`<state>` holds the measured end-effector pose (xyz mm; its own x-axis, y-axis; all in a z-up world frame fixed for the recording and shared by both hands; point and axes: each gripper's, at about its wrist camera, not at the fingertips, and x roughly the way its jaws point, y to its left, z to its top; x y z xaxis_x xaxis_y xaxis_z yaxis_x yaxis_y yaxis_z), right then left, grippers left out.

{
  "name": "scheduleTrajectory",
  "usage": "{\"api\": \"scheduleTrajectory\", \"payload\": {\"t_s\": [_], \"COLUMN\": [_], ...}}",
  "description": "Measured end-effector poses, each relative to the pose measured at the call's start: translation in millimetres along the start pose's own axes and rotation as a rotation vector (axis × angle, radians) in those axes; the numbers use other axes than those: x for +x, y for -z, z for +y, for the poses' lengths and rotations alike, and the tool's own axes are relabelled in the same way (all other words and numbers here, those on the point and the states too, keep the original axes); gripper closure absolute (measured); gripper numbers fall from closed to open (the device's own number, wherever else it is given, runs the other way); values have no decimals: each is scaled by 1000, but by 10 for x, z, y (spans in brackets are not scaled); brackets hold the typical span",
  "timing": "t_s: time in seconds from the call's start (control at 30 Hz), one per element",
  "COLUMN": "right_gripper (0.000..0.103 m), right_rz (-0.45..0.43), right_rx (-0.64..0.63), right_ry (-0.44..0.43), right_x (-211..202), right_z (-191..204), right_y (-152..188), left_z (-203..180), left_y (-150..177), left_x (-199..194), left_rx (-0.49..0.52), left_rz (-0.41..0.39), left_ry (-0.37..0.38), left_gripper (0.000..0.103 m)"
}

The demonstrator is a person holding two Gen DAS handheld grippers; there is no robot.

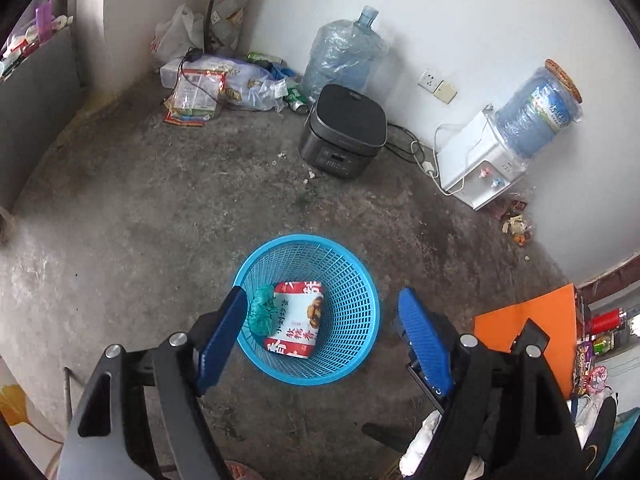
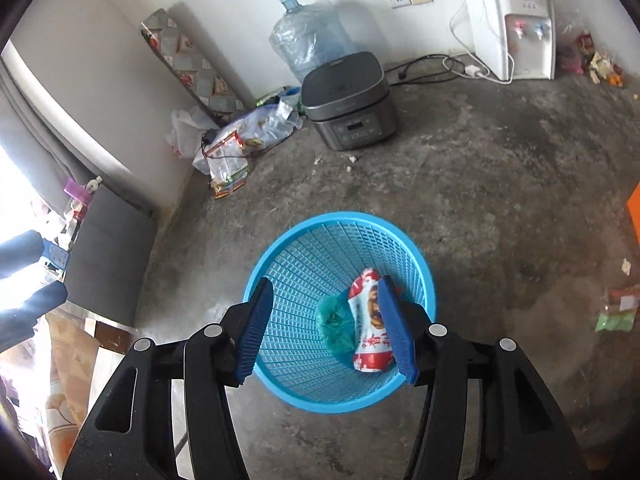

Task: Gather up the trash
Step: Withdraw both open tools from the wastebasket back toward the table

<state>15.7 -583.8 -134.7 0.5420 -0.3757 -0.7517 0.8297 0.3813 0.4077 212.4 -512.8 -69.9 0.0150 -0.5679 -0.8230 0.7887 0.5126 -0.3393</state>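
Red-and-white printed snack packet (image 2: 370, 322) is seen lying inside the round blue plastic mesh basket (image 2: 312, 248), long axis running away from the jaws, leaned against the basket's right wall. Crumpled green net wad (image 2: 335, 324) lies touching its left side. Right gripper (image 2: 326, 326) and left gripper (image 1: 322, 338) are held above the basket, jaws apart, nothing clamped.

Left gripper (image 1: 322, 324): angled steeply downward, blue pads spread wide, nothing between them. Right gripper (image 2: 326, 322): angled downward, pads parted, nothing gripped.
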Motion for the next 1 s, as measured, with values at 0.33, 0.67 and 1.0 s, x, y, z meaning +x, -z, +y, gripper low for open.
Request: {"api": "scheduleTrajectory", "payload": {"t_s": [0.33, 0.67, 1.0], "right_gripper": [21, 8, 8], "right_rz": [-307, -456, -306], "right_rx": [-197, -503, -660], "right_ry": [-82, -238, -513], "right_x": [-1296, -2305, -2582], "right_z": [721, 1540, 2065], "right_y": [84, 571, 1095], "left_z": [26, 623, 1537], "left_y": [292, 1335, 2836], "left_x": [-1855, -3679, -4877], "left_rx": [163, 67, -238], "left_rz": [-249, -499, -689], "left_ry": [54, -34, -258], "left_gripper": [12, 6, 6]}}
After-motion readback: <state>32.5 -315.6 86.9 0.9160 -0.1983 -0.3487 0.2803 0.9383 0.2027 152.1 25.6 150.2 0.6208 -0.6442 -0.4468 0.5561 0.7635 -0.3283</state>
